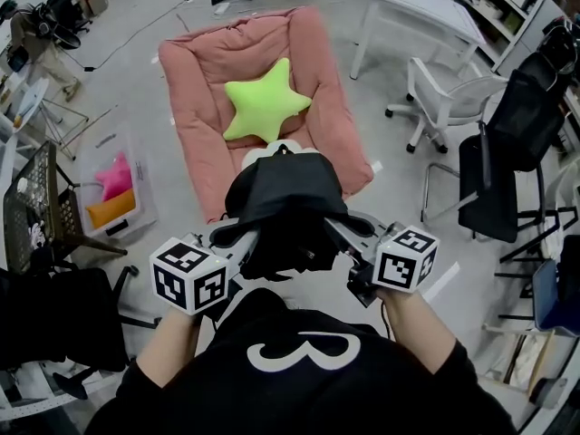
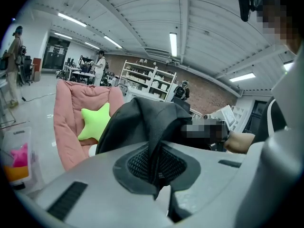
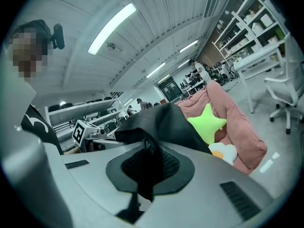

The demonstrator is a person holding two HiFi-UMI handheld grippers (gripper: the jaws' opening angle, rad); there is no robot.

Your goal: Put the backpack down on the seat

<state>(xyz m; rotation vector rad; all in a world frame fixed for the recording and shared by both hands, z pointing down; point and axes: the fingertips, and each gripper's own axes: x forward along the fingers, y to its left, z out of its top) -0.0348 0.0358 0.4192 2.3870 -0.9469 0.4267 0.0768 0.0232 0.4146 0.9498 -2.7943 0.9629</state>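
A black backpack (image 1: 288,205) hangs in the air between my two grippers, just in front of the pink cushioned seat (image 1: 192,107). My left gripper (image 1: 237,241) is shut on a fold of the backpack's fabric (image 2: 154,141). On the other side my right gripper (image 1: 343,236) is shut on another fold of the backpack (image 3: 149,160). A lime green star pillow (image 1: 264,103) lies in the middle of the seat, and a white flower cushion (image 3: 224,152) lies at the seat's near end. In the right gripper view the left gripper's marker cube (image 3: 84,128) shows behind the bag.
A white office chair (image 1: 444,102) and a white table (image 1: 421,12) stand right of the seat. Black chairs (image 1: 507,152) stand at the far right. A clear bin with pink and orange items (image 1: 113,193) sits left of the seat. People stand far off (image 2: 100,66).
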